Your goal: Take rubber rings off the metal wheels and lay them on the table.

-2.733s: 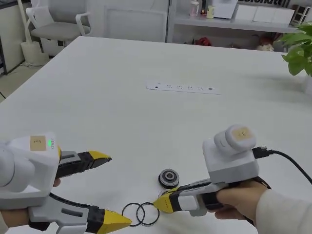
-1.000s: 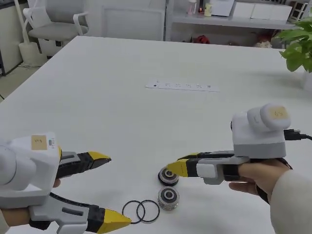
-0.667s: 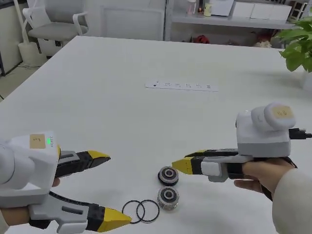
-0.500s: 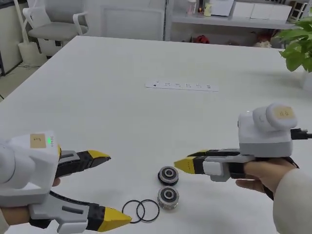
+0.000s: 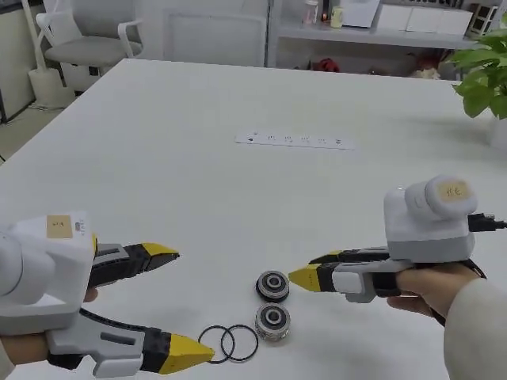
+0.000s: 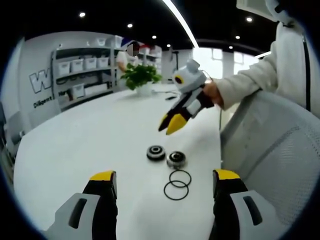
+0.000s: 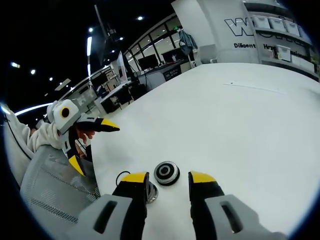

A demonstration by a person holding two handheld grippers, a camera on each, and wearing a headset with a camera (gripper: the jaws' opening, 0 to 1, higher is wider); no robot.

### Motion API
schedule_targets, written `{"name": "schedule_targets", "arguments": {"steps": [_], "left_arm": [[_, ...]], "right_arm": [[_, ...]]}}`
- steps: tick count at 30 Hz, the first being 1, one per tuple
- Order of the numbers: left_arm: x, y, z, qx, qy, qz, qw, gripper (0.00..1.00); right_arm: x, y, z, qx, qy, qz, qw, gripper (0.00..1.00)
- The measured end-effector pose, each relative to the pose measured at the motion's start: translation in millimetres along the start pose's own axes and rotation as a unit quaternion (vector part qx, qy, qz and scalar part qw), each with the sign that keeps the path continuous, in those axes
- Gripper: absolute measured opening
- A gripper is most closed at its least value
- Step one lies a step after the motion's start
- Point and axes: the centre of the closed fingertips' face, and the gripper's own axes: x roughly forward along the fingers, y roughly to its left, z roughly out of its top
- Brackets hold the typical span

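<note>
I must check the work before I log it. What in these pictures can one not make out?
1. Head view: whether the far wheel carries a ring; too small.
2. Right gripper view: the near wheel, half hidden behind a jaw of the right gripper.
3. Left gripper view: whether the rings overlap or only touch; too small.
4. Head view: the left gripper, its body cut off by the bottom edge.

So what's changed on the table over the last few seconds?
The right gripper, earlier low by the rubber rings, has lifted and drawn back to the right, jaws empty. A second metal wheel now sits bare beside the rings, where its tip was. The first wheel, the two rings and the open left gripper have stayed put.
</note>
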Motion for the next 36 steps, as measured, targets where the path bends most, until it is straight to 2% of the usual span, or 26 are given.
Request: {"name": "schedule_targets", "arguments": {"steps": [4, 9, 14, 20, 24, 29, 33, 36], "left_arm": [[-0.1, -0.5, 2.9, -0.005, -0.006, -0.002, 1.0, 0.8], [-2.1, 4.0, 10.3, -0.012, -0.017, 0.006, 0.9998, 0.8], [-2.3, 4.0, 14.7, 0.002, -0.01, 0.008, 0.9999, 0.81], [-2.2, 3.6, 31.9, 0.019, -0.009, -0.003, 0.9998, 0.8], [-2.6, 5.9, 48.8, 0.026, -0.023, -0.006, 0.9994, 0.8], [1.1, 6.4, 57.0, 0.052, -0.009, -0.012, 0.9985, 0.8], [4.9, 2.4, 69.8, 0.062, -0.015, -0.025, 0.9976, 0.8], [9.1, 3.7, 81.1, 0.075, -0.02, -0.031, 0.9965, 0.8]], "right_arm": [[-0.3, -1.7, -2.7, -0.001, 0.005, -0.003, 1.0, 0.29], [-0.2, -2.2, -5.5, -0.004, 0.011, -0.005, 0.9999, 0.28], [-0.2, -1.1, -7.7, -0.01, 0.017, -0.005, 0.9998, 0.28], [-1.4, 0.4, -7.4, -0.015, 0.02, -0.002, 0.9997, 0.28], [-1.9, -1.4, -6.9, -0.016, 0.02, -0.002, 0.9997, 0.28], [-1.8, -3.8, -7.7, -0.018, 0.021, -0.003, 0.9996, 0.28], [-1.1, -5.2, -9.0, -0.023, 0.024, -0.003, 0.9994, 0.28], [-0.2, -6.8, -11.2, -0.03, 0.029, -0.005, 0.9991, 0.27]]}}
